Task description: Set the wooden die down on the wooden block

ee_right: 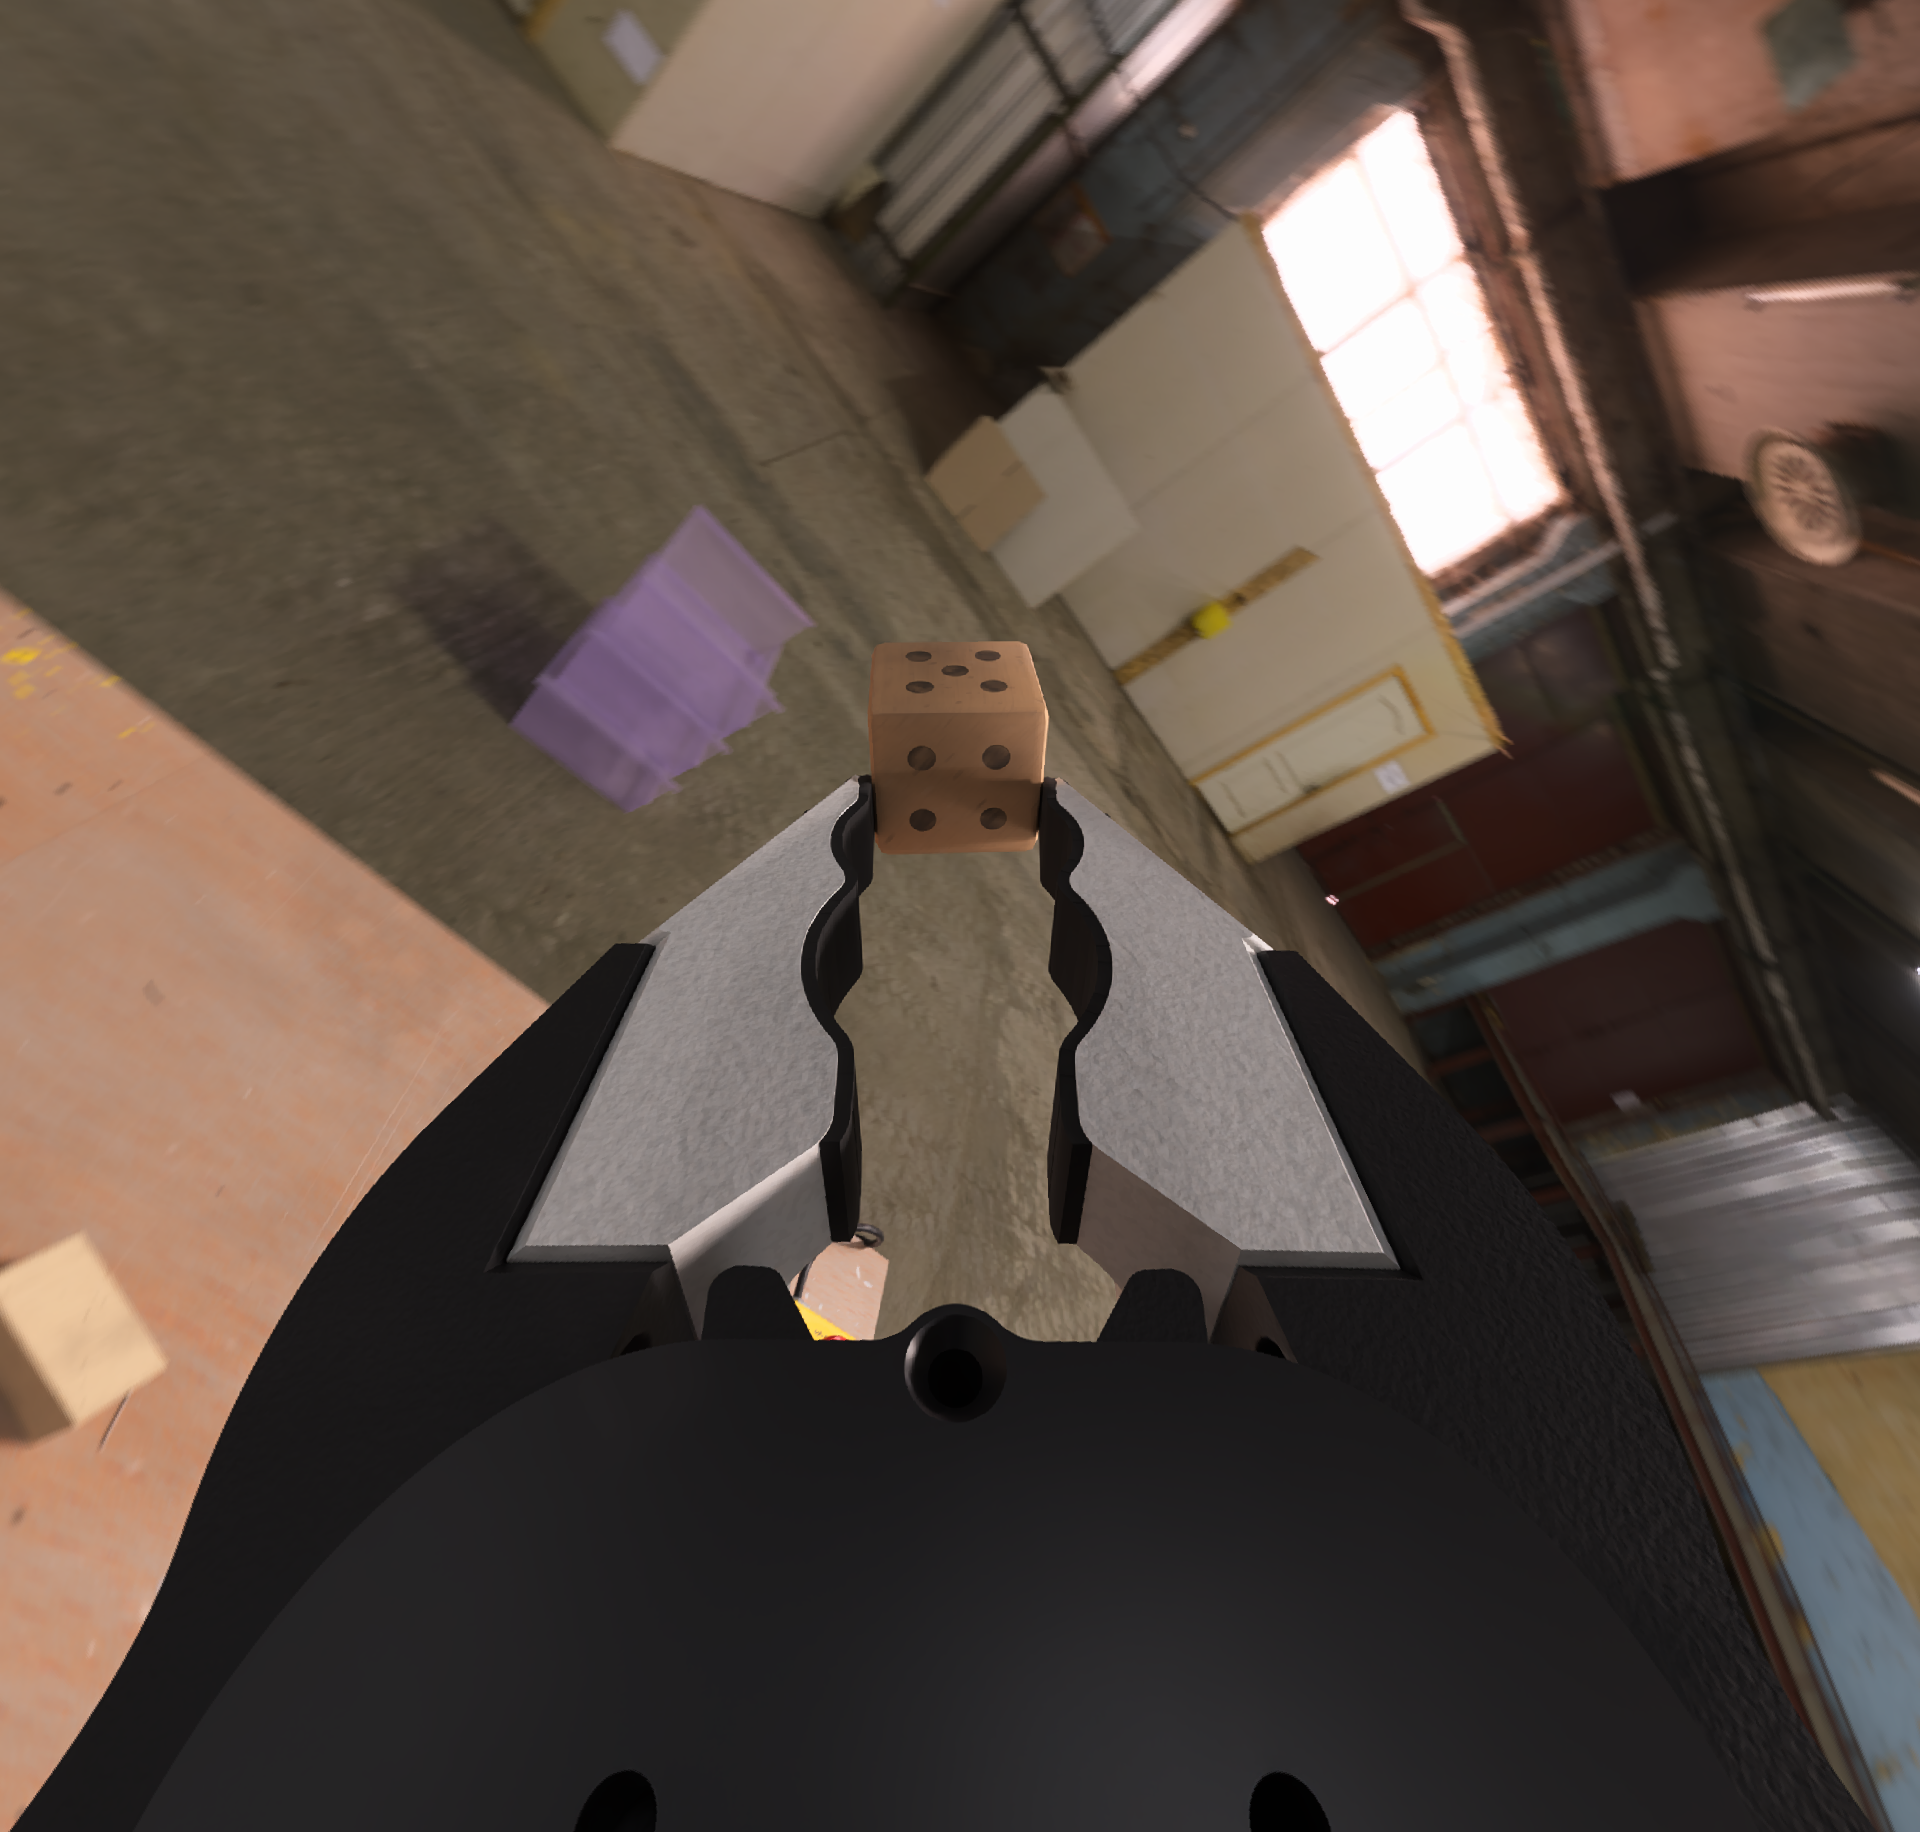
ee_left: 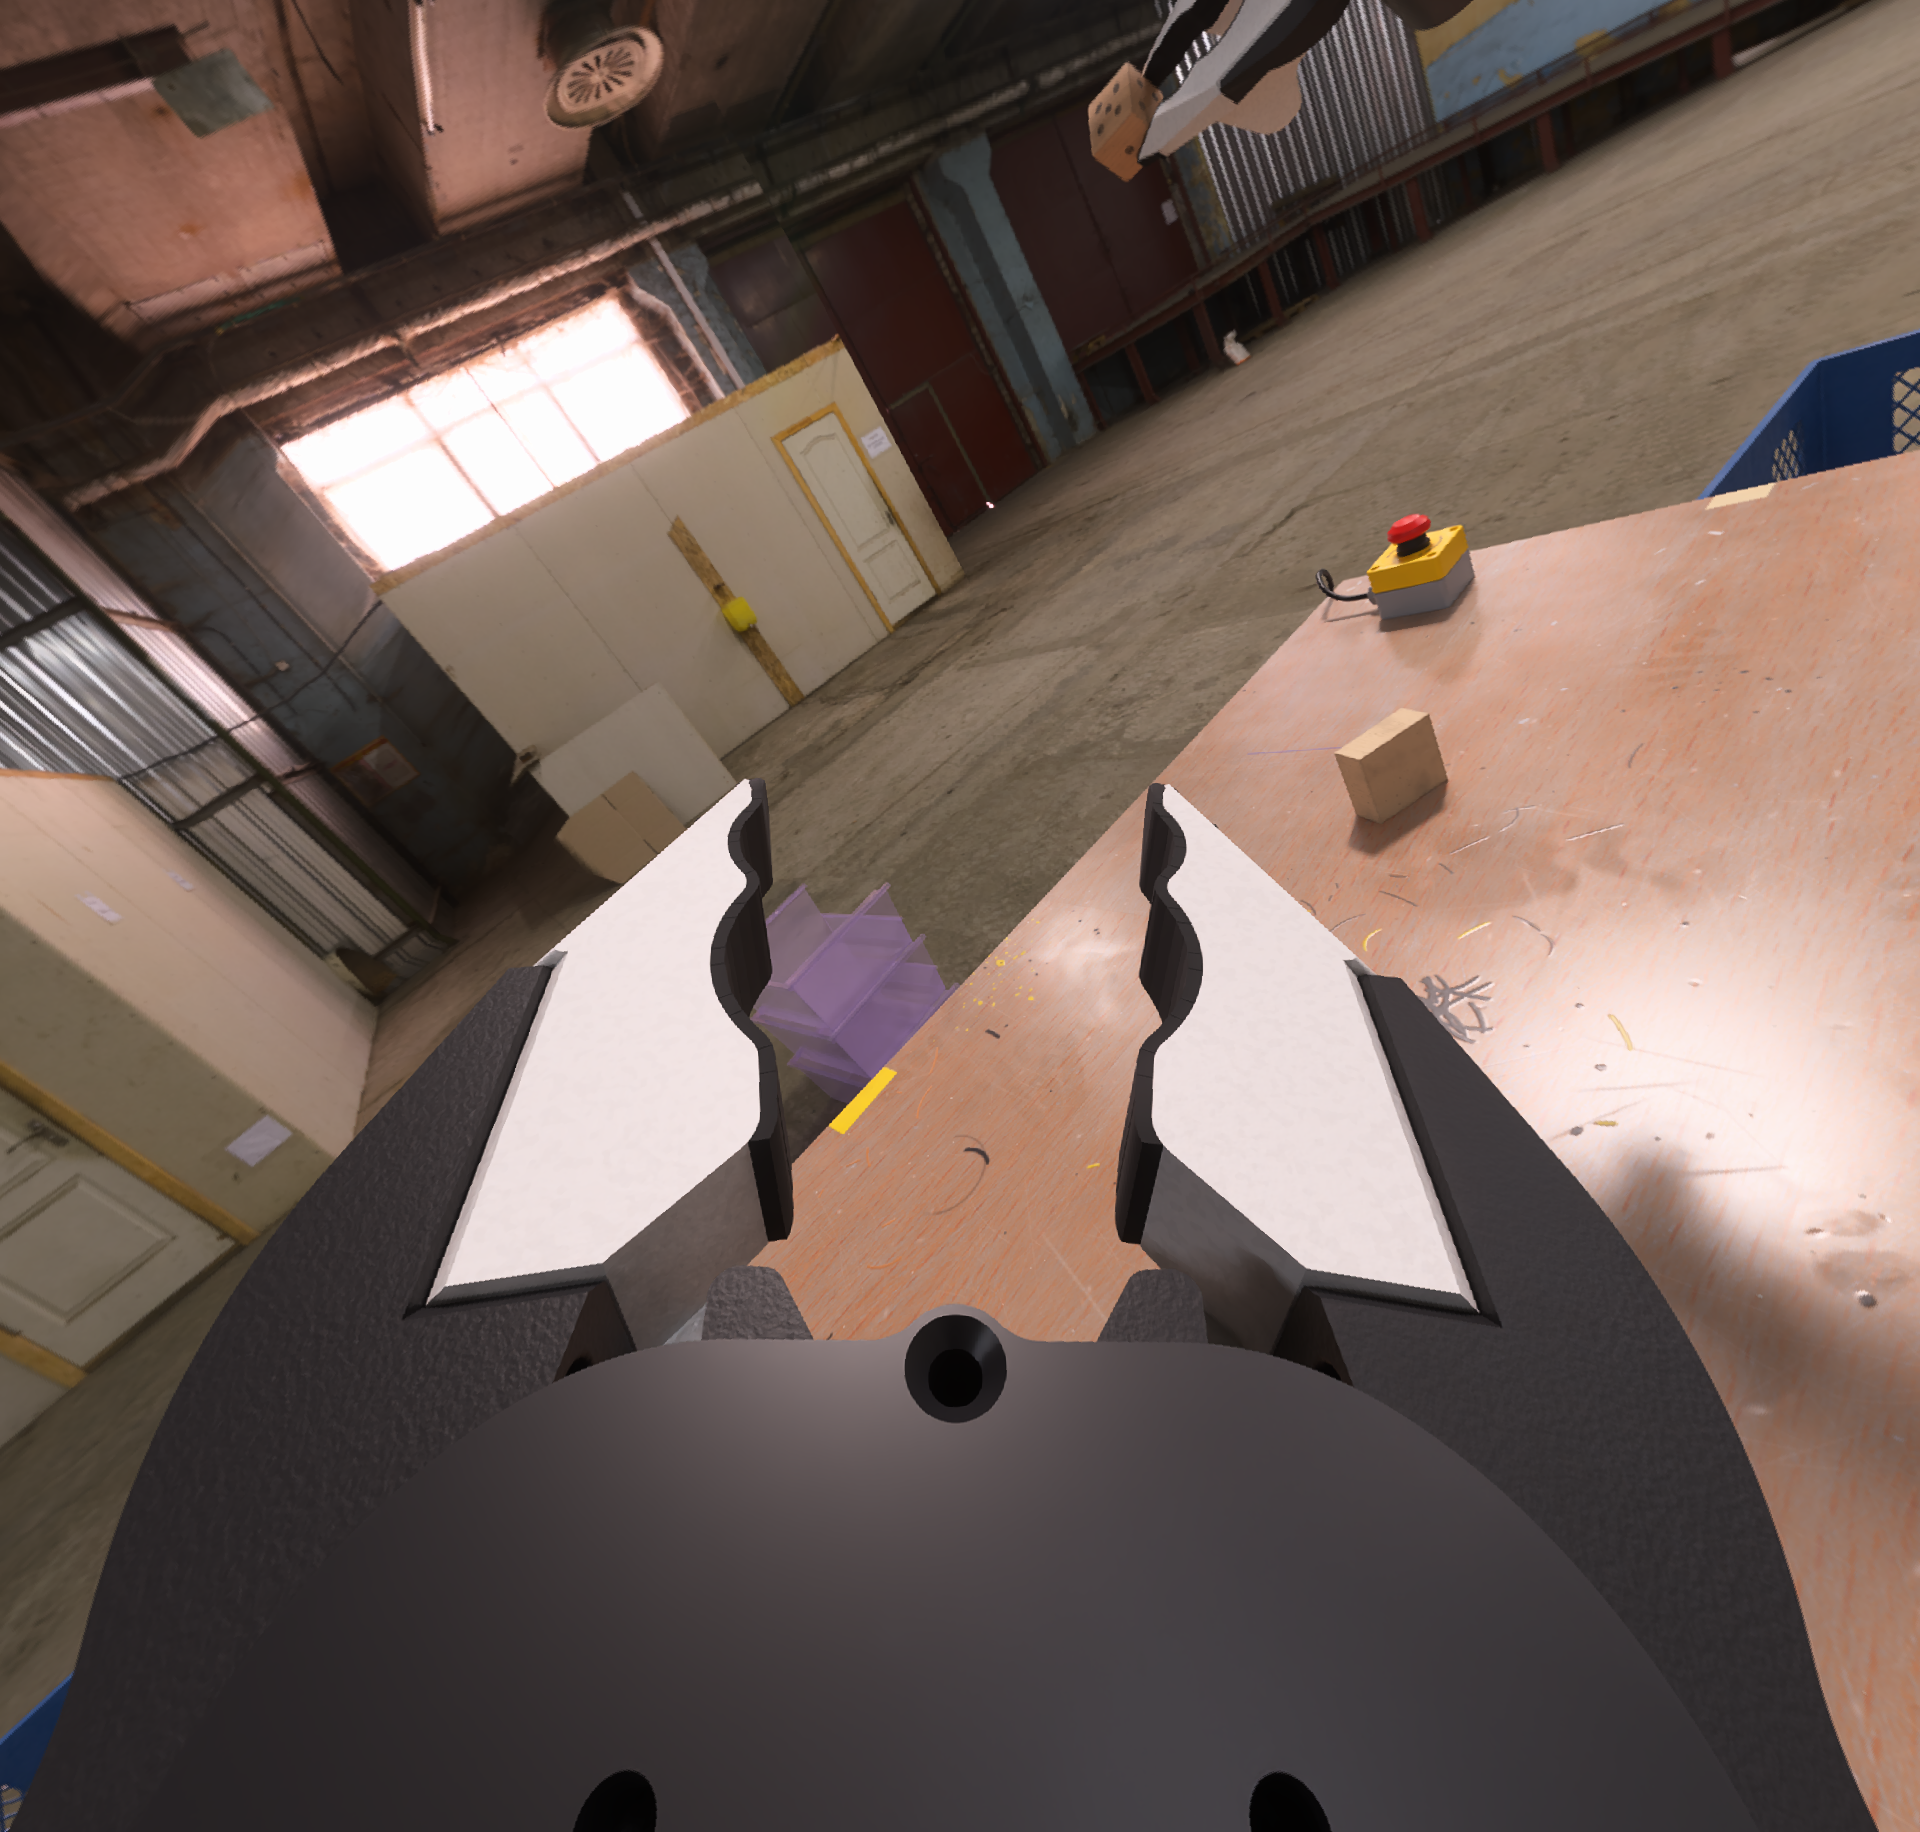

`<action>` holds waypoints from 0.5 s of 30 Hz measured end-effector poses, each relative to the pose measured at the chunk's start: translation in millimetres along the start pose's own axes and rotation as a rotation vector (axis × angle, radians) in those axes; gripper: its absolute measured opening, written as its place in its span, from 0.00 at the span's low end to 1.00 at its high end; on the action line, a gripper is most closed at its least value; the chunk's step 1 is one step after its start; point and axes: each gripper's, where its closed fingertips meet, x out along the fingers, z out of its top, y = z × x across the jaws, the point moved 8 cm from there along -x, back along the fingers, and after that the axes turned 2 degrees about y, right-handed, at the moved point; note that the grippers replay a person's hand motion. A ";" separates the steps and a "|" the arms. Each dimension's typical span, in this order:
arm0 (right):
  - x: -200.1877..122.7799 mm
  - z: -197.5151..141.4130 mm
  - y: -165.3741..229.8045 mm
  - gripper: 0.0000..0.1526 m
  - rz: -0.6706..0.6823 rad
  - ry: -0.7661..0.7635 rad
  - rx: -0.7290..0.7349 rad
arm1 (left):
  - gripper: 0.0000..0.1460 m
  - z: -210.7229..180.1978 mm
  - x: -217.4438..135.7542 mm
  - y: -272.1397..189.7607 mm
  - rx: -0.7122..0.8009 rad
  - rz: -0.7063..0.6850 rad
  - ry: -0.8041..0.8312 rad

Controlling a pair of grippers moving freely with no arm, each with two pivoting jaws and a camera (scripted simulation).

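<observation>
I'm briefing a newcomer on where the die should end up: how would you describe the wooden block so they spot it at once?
Start from the wide orange-brown plywood tabletop. Toward its far edge sits a yellow-and-grey button box with a red button; nearer than that lies the pale plain wooden block, alone on bare board. Unlike the pip-marked wooden die pinched aloft in the right gripper, it has no markings.

You had a scuffed, orange-toned wooden table [ee_left: 1558,1107] with the wooden block [ee_left: 1390,764] lying on it. Beyond the block, nearer the table's far edge, sat a yellow-and-grey box with a red button [ee_left: 1419,569]; farther past that, a blue crate [ee_left: 1839,411] showed at the corner.
</observation>
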 end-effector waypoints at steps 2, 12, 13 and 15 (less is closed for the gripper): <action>1.7 -12.8 4.4 0.21 0.068 0.009 -0.023 | 0.49 1.0 2.4 -2.3 0.003 -0.010 0.002; 1.1 -108.9 29.0 0.21 0.424 0.154 0.019 | 0.49 4.9 13.2 -12.4 0.013 -0.058 0.005; 1.1 -116.6 32.7 0.21 0.467 0.172 0.019 | 0.49 5.2 14.2 -13.1 0.011 -0.064 0.002; 2.2 -125.5 39.8 0.21 0.520 0.229 0.023 | 0.48 5.5 16.2 -14.4 0.004 -0.074 -0.003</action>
